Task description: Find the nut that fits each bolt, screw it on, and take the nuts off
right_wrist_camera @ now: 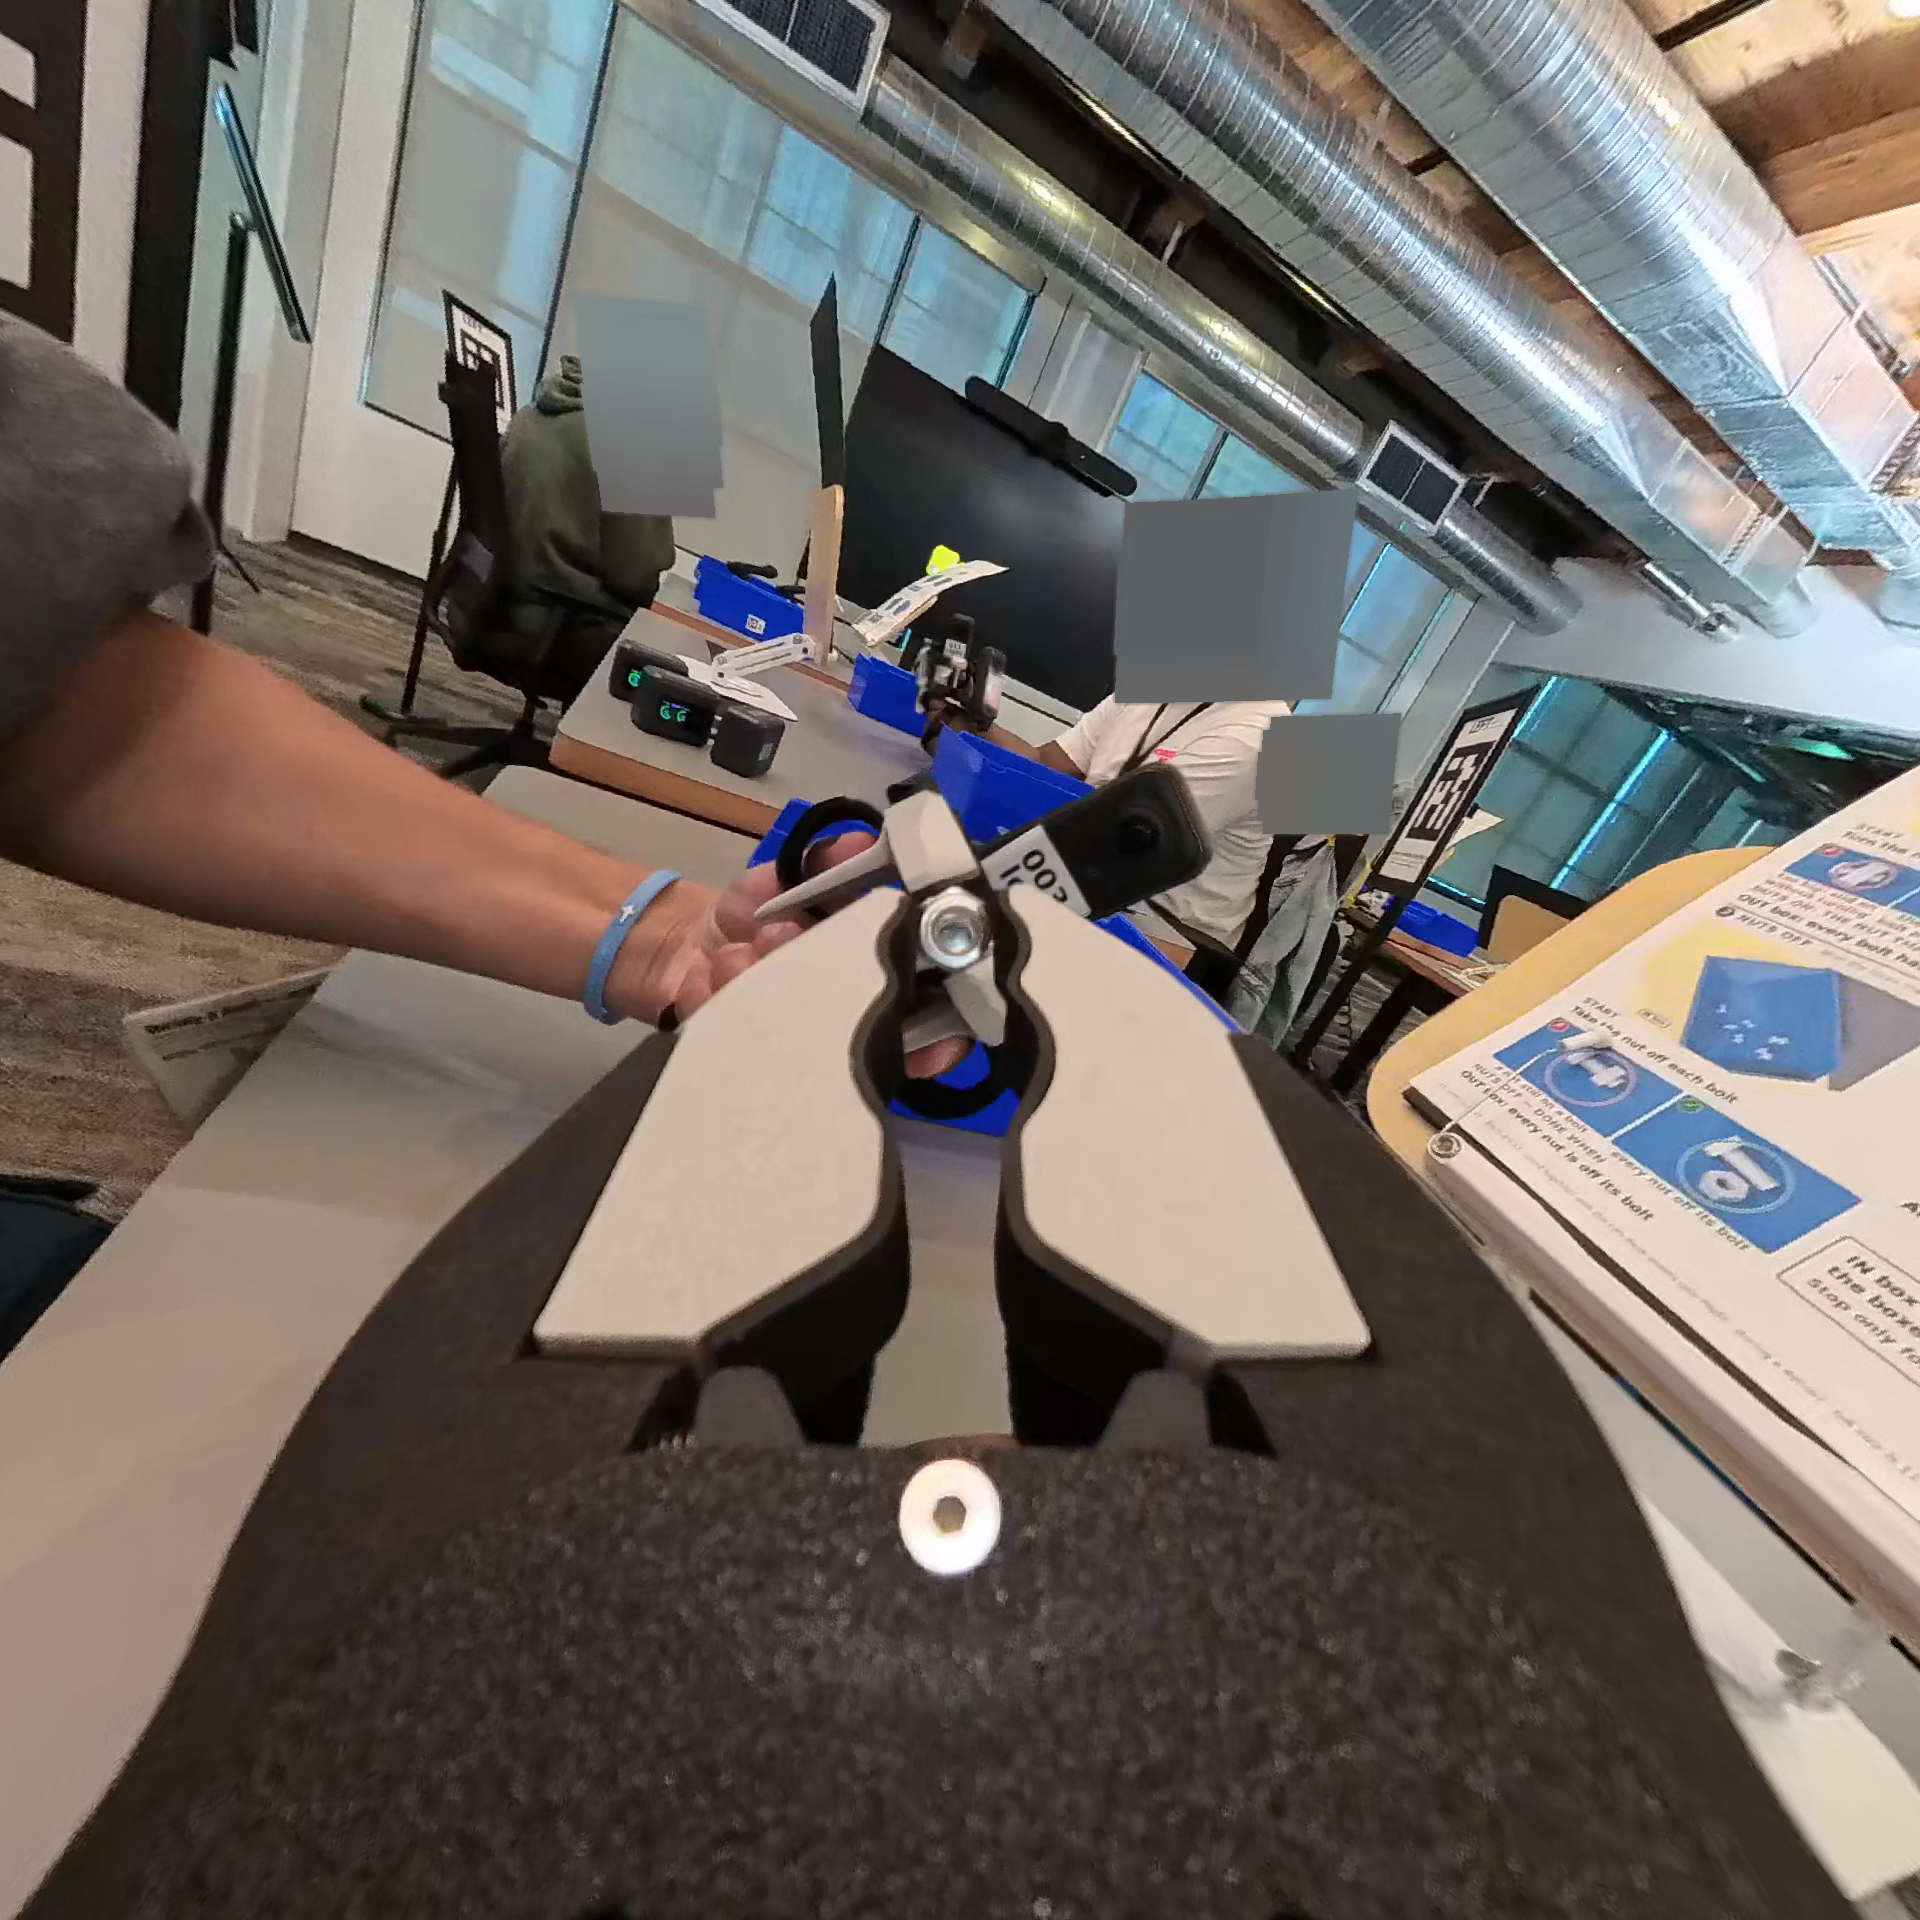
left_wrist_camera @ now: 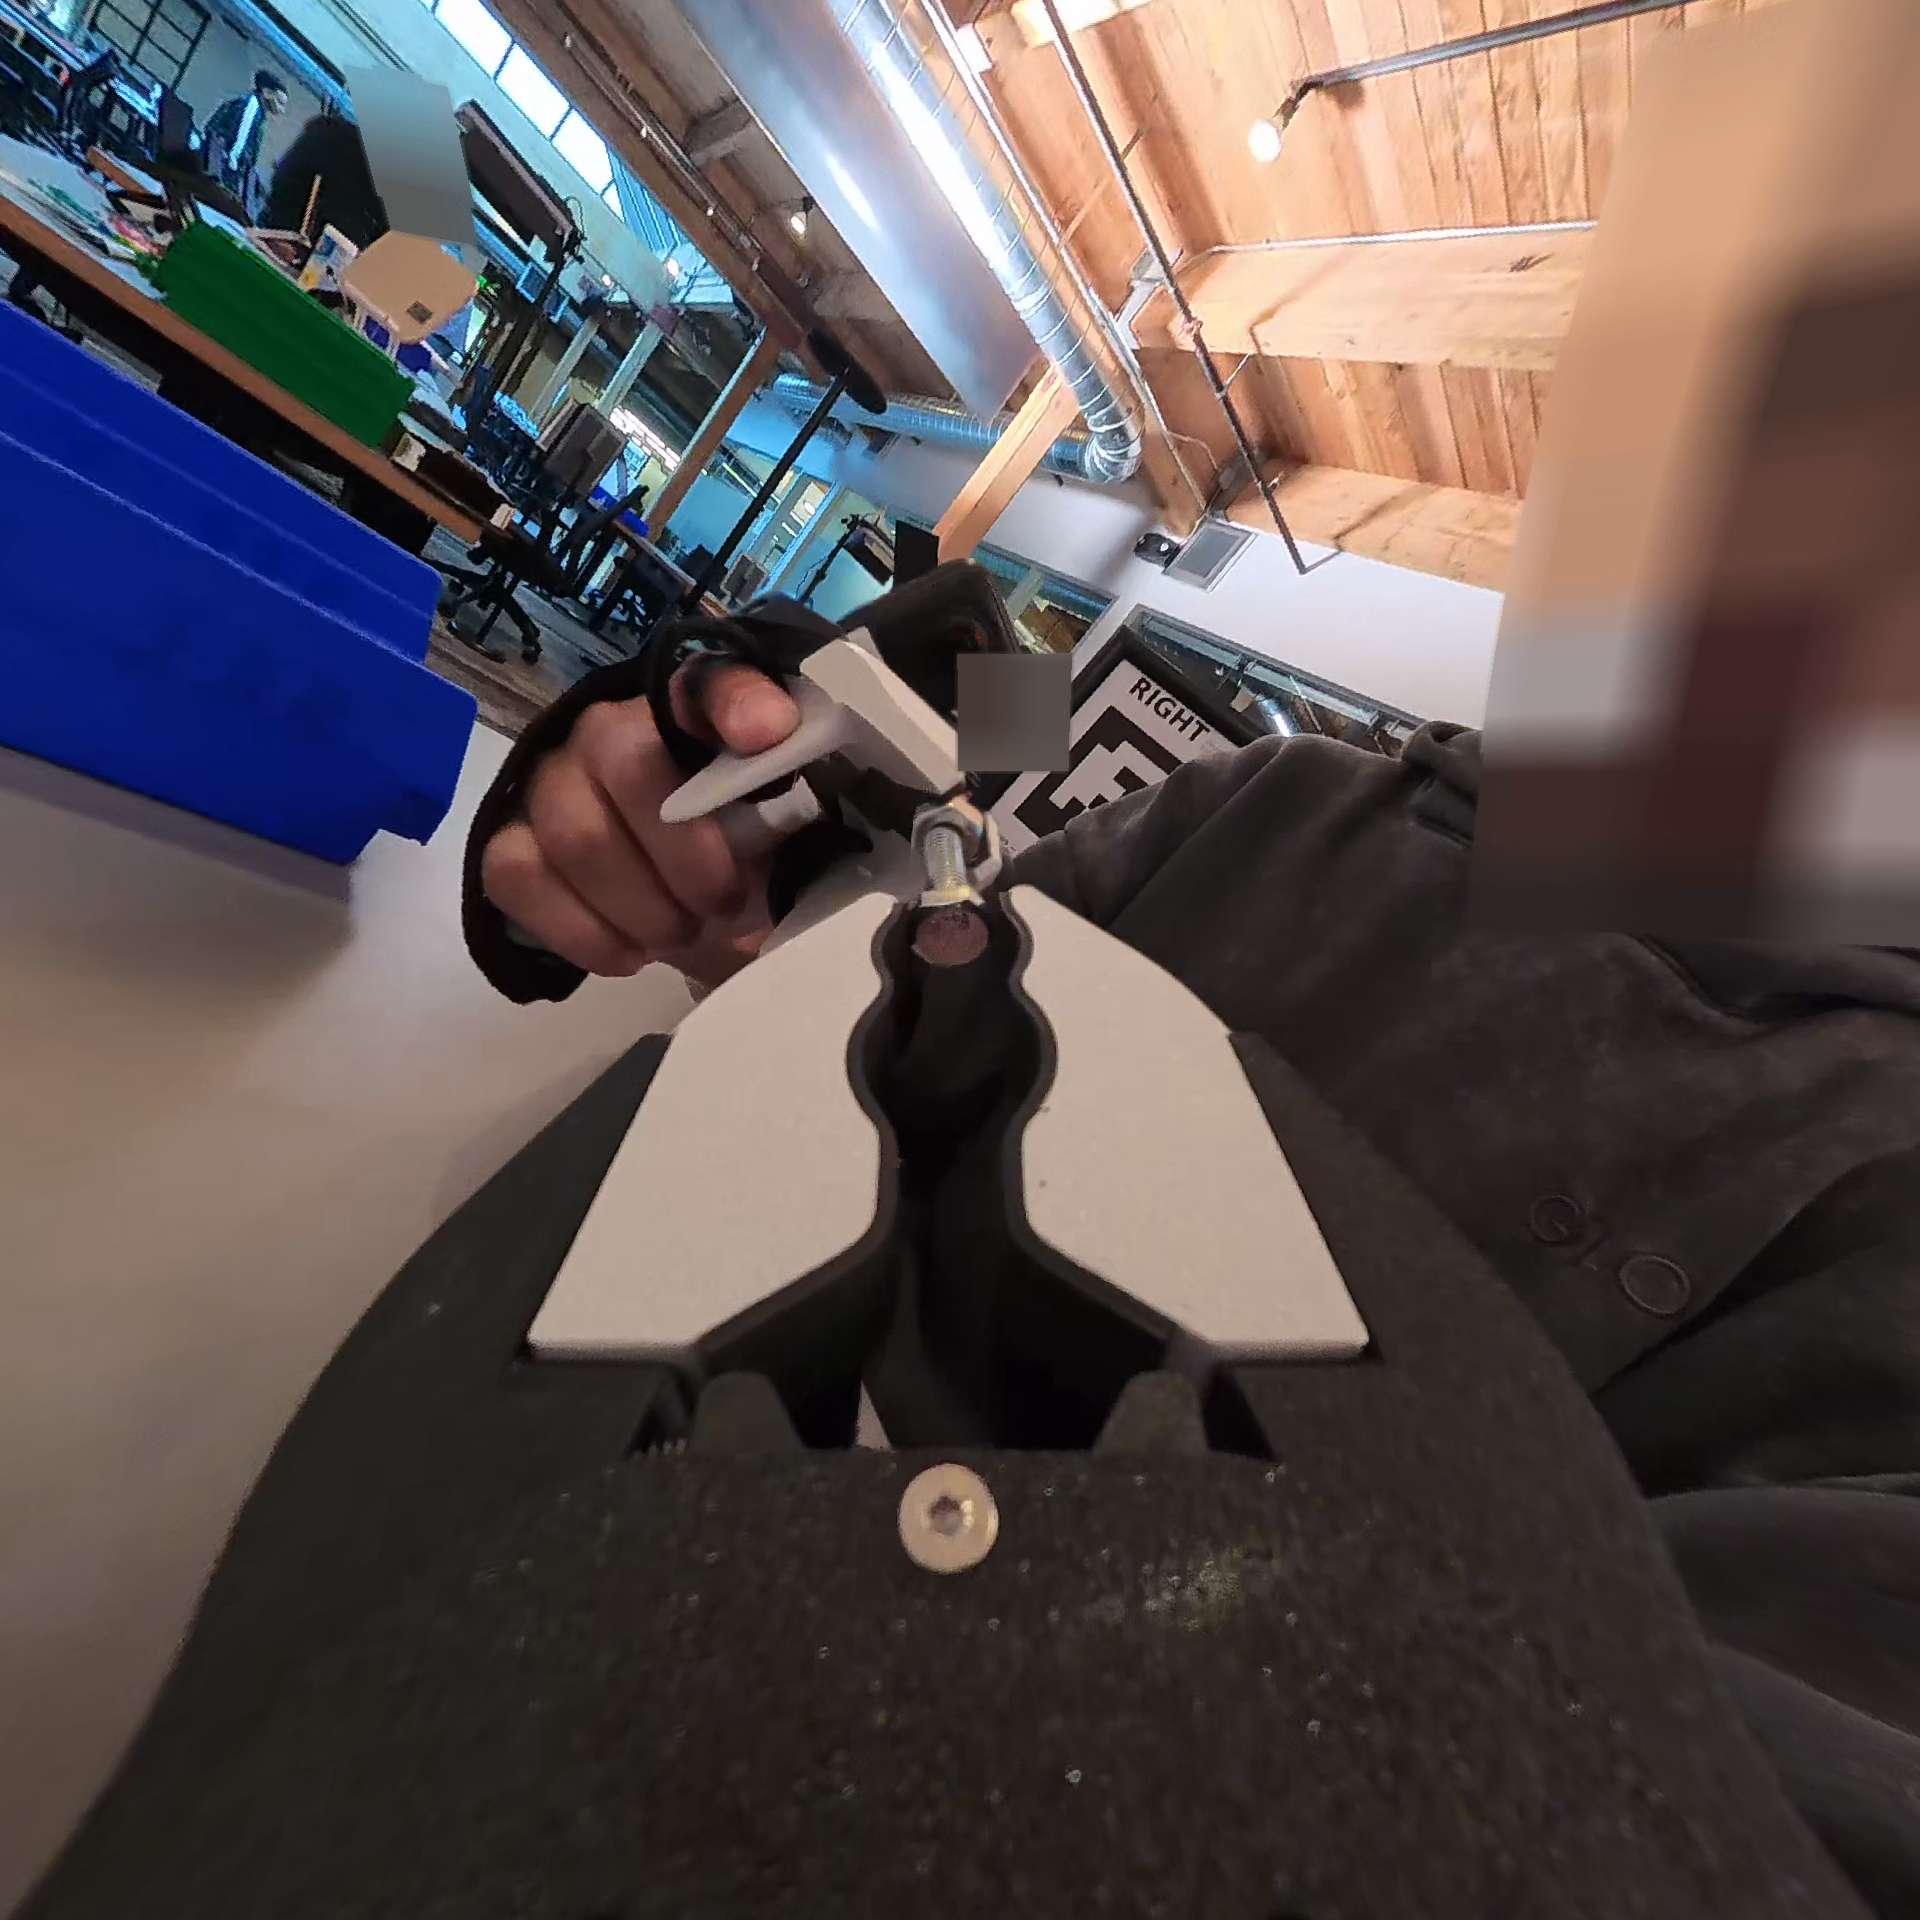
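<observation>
A silver bolt (left_wrist_camera: 940, 850) is held in the air between my two grippers, which face each other tip to tip. My left gripper (left_wrist_camera: 950, 914) is shut on the bolt's near end, which looks like its head, dark and in shadow. The threaded shaft runs away from it. My right gripper (right_wrist_camera: 953, 925) is shut on a silver hex nut (right_wrist_camera: 952, 931), seen end-on with the bolt tip in its middle. The right gripper's fingers (left_wrist_camera: 985, 836) show at the shaft's far end. The left gripper's white fingers (right_wrist_camera: 982, 1003) sit above and below the nut.
Blue bins (left_wrist_camera: 208, 623) stand on the grey table (left_wrist_camera: 260, 1091) to the left. A blue bin (right_wrist_camera: 997, 774) lies behind the grippers. A printed instruction sheet (right_wrist_camera: 1662, 1122) lies at the right. The person's dark sleeve (left_wrist_camera: 1455, 1143) is close by. Other people sit at desks beyond. Both grippers' tips are close together, under 4 cm apart.
</observation>
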Motion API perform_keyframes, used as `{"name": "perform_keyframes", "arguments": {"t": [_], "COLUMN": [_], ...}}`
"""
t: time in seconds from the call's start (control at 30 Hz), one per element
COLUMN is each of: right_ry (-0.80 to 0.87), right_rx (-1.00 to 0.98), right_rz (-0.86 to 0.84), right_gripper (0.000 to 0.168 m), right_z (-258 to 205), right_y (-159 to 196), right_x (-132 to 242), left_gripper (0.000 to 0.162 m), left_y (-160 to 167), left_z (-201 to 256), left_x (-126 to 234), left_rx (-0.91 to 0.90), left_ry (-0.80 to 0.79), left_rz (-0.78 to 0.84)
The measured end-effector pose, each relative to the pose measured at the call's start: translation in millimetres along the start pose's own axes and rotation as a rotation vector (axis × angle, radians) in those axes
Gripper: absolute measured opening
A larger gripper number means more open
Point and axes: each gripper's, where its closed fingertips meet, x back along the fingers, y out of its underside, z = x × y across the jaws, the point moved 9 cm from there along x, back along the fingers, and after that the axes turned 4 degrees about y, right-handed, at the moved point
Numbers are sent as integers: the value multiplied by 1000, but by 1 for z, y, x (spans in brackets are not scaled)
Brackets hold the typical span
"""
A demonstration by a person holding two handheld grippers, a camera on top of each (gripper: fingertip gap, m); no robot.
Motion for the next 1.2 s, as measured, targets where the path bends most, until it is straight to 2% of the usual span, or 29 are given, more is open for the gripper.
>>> {"name": "perform_keyframes", "arguments": {"t": [0.23, 0.53, 0.83, 0.93, 1.2], "right_ry": [-50, -22, -50, -82, -70], "right_rx": [-142, -316, -445, -454, -393], "right_rz": [-16, 30, -86, -127, -157], "right_gripper": [14, 14, 14, 14, 14], "right_z": [3, 9, 13, 12, 15], "right_y": [6, 12, 18, 17, 14], "right_x": [1, 3, 6, 6, 7], "left_gripper": [15, 15, 15, 15, 15], "left_y": [3, 9, 9, 8, 5], "left_z": [1, 1, 1, 0, 5], "left_x": [0, -12, -15, -12, -8], "left_rx": [-10, -38, -89, -94, -97], "left_ry": [-45, -107, -277, -346, -350], "left_rz": [-13, -66, -168, -219, -228]}}
